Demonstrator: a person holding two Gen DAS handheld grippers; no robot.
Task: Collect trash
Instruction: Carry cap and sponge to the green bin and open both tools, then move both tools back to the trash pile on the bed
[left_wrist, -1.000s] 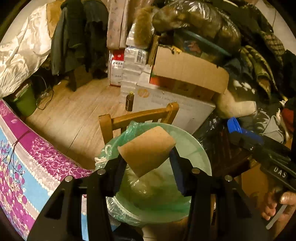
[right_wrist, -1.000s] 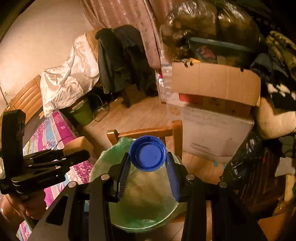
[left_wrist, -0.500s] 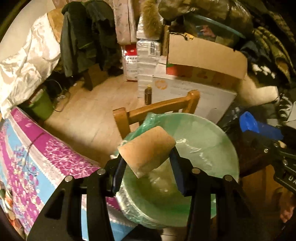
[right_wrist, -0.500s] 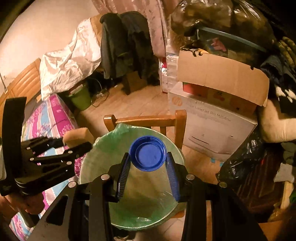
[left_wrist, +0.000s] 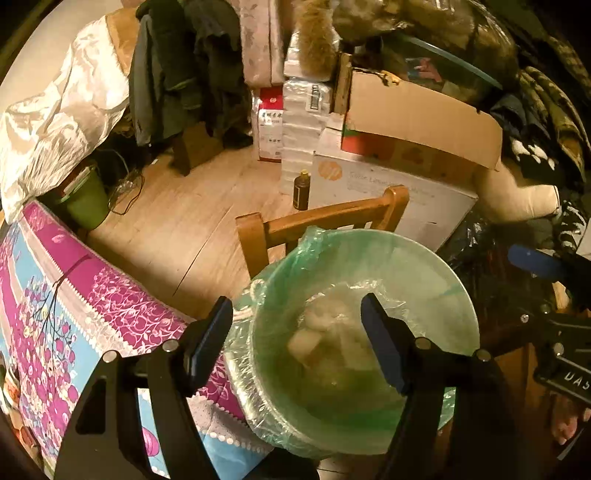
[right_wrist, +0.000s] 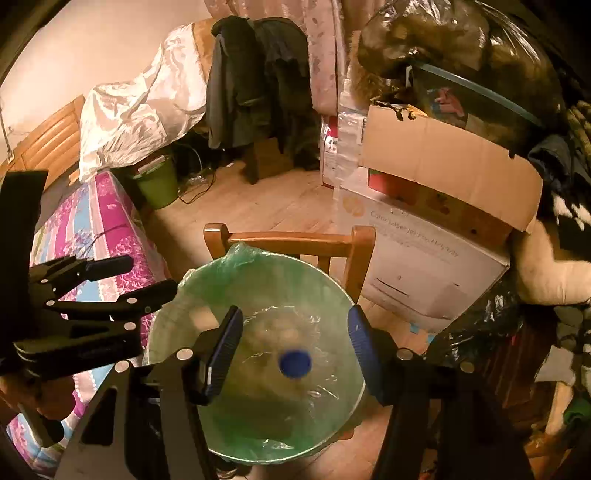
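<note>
Wooden chair backs lined bin, boxes behind.

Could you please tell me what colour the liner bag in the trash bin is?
Translucent green liner bag, seen best in the right wrist view.

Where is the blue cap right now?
In the right wrist view the blue cap lies inside the green-lined trash bin, low between the opening fingers of the right gripper, touching neither.
</note>
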